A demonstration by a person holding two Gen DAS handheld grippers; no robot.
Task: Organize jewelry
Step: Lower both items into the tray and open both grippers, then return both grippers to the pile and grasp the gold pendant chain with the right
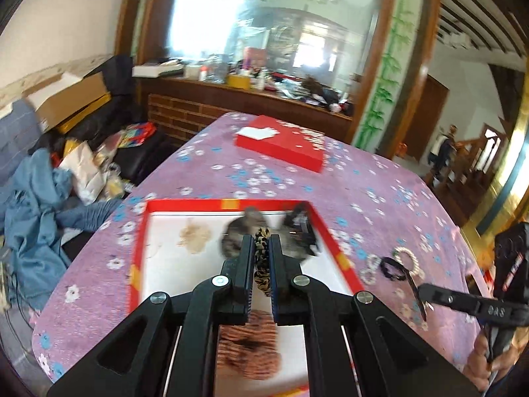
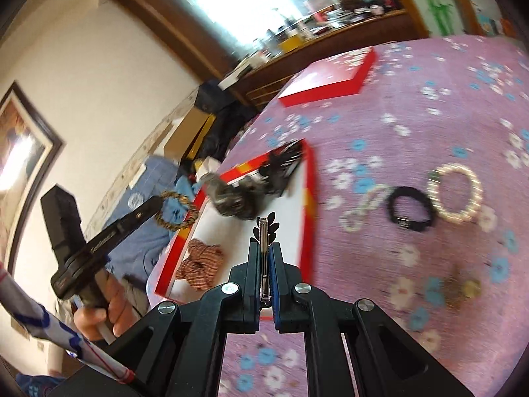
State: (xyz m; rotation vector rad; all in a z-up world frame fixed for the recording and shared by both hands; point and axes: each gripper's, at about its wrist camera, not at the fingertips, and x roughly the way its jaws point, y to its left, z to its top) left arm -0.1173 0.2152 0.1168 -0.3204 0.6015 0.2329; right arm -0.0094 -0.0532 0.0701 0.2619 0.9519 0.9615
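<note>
My left gripper (image 1: pixel 261 248) pinches a leopard-print scrunchie (image 1: pixel 262 266) over the red box (image 1: pixel 334 241). Rightward, a black hair tie (image 2: pixel 411 209) and pearl bracelet (image 2: pixel 455 192) lie on the purple cloth (image 2: pixel 413 99). My right gripper (image 2: pixel 264 248) squeezes a hair clip (image 2: pixel 264 251).

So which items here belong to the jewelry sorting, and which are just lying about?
Job:
- leopard scrunchie in left claw
- leaf hair clip in right claw
- open red box
- pearl bracelet
- black hair tie

Lying about:
- box lid
- blue clothes
- cardboard box
</note>
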